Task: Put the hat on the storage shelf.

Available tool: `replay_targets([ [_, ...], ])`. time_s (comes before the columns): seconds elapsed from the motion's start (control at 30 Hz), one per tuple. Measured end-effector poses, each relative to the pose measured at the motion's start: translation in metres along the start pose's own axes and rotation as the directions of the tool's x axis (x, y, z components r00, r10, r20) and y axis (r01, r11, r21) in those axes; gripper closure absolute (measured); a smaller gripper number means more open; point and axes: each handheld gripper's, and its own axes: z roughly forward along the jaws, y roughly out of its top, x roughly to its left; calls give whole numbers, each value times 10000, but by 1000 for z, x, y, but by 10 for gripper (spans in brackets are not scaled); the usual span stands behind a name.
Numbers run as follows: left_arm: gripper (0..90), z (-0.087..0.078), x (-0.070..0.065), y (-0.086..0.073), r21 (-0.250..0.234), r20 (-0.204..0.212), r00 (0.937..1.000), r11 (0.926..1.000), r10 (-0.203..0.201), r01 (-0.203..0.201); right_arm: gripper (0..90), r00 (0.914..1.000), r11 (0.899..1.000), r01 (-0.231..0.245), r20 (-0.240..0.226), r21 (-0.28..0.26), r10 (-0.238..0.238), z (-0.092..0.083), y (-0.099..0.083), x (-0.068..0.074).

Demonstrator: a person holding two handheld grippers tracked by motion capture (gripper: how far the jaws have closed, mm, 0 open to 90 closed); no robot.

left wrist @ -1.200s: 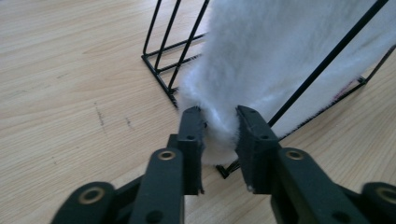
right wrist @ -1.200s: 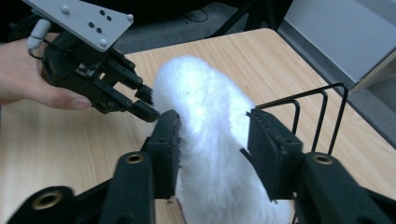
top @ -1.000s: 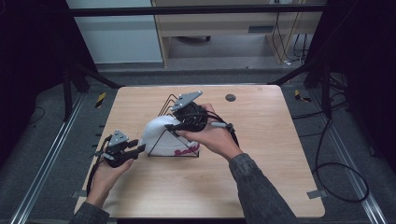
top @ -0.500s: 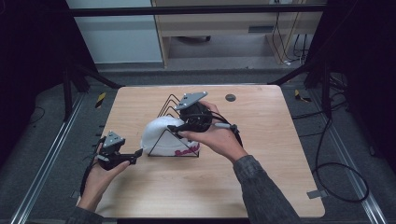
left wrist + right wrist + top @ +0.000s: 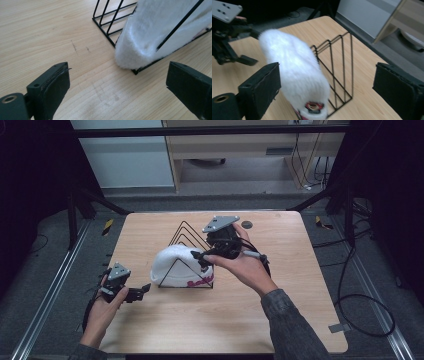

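On the light wooden bench (image 5: 235,320), the left hand-held gripper (image 5: 141,291) rests low just left of the black wire triangular rack (image 5: 186,265), its jaws spread apart and holding nothing; its own view looks at the rack's near corner. A white fluffy slipper with a pink sole marking (image 5: 177,266) sits tucked in the rack's front slot, its toe poking past the wire on the left. Above the rack's right side, the right hand-held gripper (image 5: 202,258) hovers close to the slipper's heel, jaws wide apart and empty. Beyond the rack, a small dark round disc (image 5: 247,225) lies near the bench's far edge.
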Motion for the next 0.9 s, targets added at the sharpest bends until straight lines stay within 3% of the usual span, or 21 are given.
replay_targets([
  [0.13,42,0,1,-4,31,124,9999,10000,85,-85,70,9995,10000,-25,316,-4,25,-7,-6,-6],
  [0.47,39,2,2,-12,418,92,9998,9989,190,-194,97,9901,9972,-736,1187,-129,746,-37,-44,-30],
  [0.9,38,9,-2,-23,774,176,9992,9963,350,-362,134,9808,9954,-957,1708,27,938,-62,-87,-40],
])
